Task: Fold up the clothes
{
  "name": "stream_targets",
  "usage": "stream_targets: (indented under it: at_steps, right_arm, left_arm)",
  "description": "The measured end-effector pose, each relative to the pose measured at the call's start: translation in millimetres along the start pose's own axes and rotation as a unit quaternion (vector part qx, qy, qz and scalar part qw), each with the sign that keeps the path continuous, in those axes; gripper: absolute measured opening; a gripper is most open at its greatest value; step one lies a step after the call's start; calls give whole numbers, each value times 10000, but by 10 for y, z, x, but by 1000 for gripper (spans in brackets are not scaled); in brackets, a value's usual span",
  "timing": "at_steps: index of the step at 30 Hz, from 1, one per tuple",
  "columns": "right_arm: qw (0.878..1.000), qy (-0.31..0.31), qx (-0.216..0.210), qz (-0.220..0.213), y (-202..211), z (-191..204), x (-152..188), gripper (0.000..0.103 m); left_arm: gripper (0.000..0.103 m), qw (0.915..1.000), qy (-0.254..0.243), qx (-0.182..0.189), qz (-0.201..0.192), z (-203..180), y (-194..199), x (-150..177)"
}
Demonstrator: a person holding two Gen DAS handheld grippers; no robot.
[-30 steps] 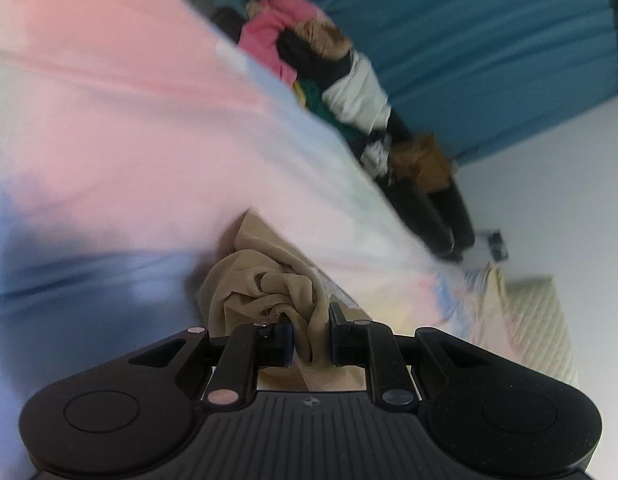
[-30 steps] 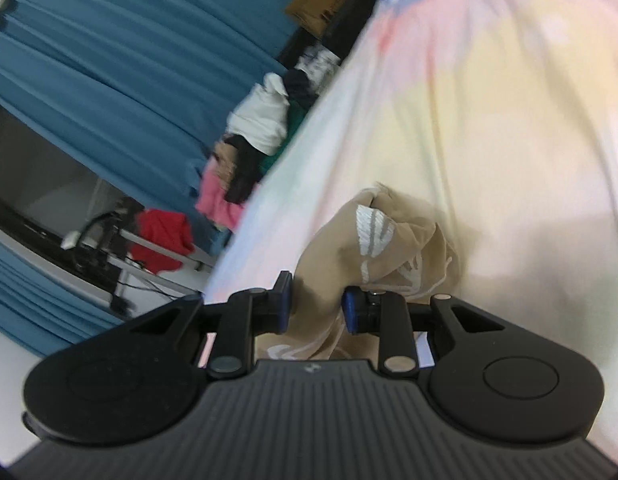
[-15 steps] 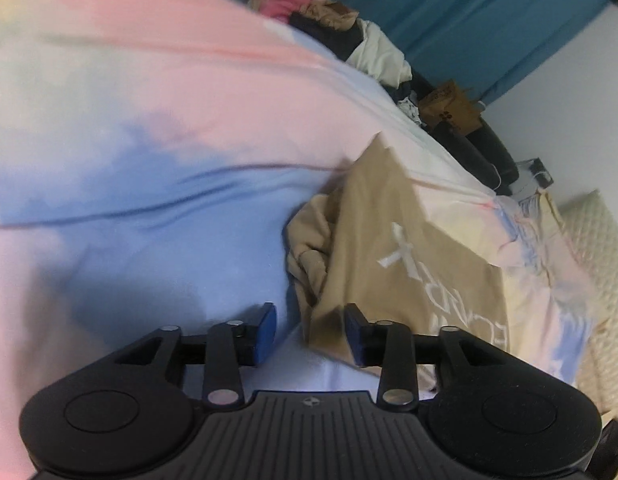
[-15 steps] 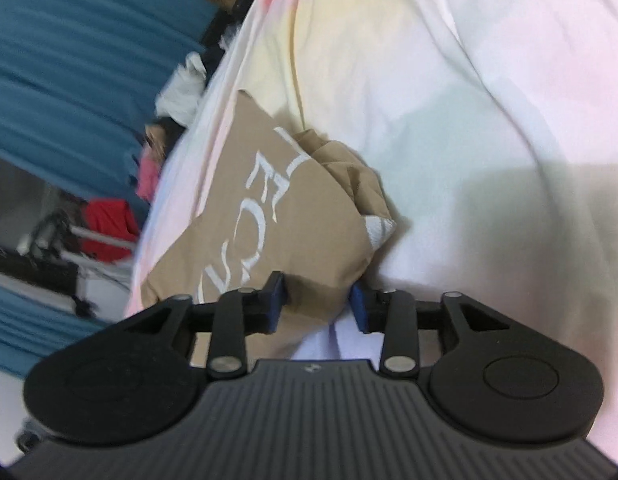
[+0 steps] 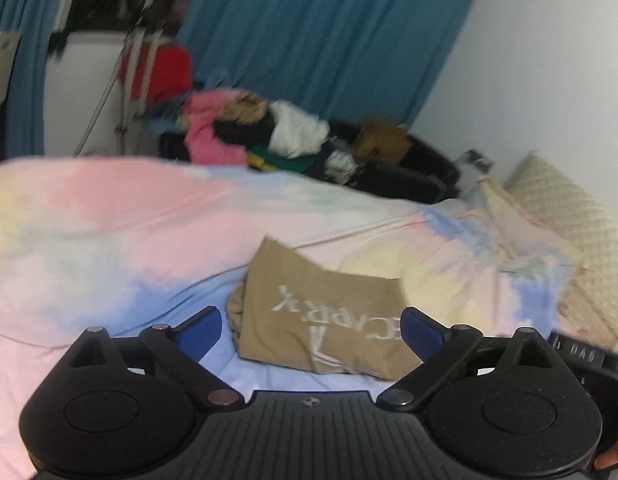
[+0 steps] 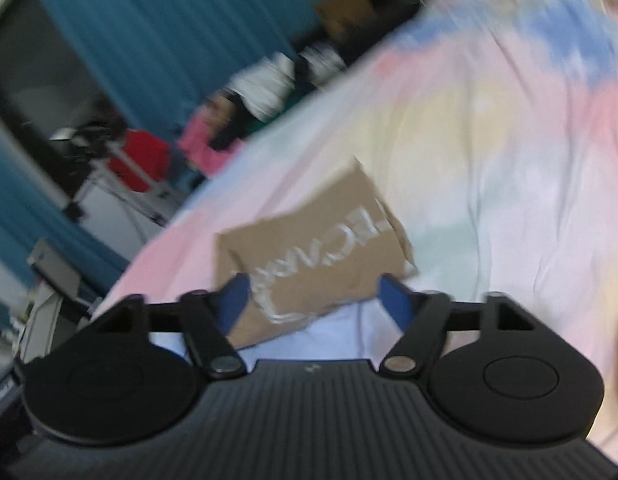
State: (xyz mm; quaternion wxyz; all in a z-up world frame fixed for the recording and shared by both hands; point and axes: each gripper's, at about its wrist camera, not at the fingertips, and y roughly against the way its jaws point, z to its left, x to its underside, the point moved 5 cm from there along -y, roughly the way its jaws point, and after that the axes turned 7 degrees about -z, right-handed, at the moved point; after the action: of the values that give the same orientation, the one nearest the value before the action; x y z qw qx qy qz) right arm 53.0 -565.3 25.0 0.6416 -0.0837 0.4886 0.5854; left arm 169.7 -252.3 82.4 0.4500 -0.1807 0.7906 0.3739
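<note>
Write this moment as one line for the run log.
left gripper: open, empty | right gripper: open, empty | tan shirt: folded, on pastel bedsheet | clothes pile: beyond bed

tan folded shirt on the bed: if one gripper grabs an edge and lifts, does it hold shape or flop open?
Likely flops: the tan folded shirt is soft cloth, with a bunched roll showing at its left edge. A single-edge pinch would probably let the layers unfold and hang. Probably light, and a push would likely drag and wrinkle it on the soft pastel bedsheet rather than slide it cleanly.
</note>
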Motion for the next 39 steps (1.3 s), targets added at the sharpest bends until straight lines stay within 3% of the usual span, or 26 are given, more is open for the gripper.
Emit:
stream_targets:
  at_steps: [3, 8, 17, 25, 39]
  right_arm:
    - [9971, 621, -362, -260, 398, 265, -32, 87]
    - [9887, 1193, -582, -697, 937, 507, 80, 87]
    - [9713, 1762, -772, -1400, 1359, 546, 576, 87]
    - [9630, 2071, -682, -1586, 1262, 435, 920, 87]
    - [9517, 2474, -549, -1734, 1041, 434, 1301, 87]
  left_arm:
    - [103, 9989, -309, -82, -334, -175, 497, -7]
    - [103, 9931, -885, -253, -732, -433, 1082, 127]
    - [103, 9829, -1311, -406, -1229, -569, 1724, 600]
    - [103, 9797, -1415, -609, -1282, -428, 1681, 1007]
    - [103, 9806, -1462, -694, -1103, -204, 1432, 1348]
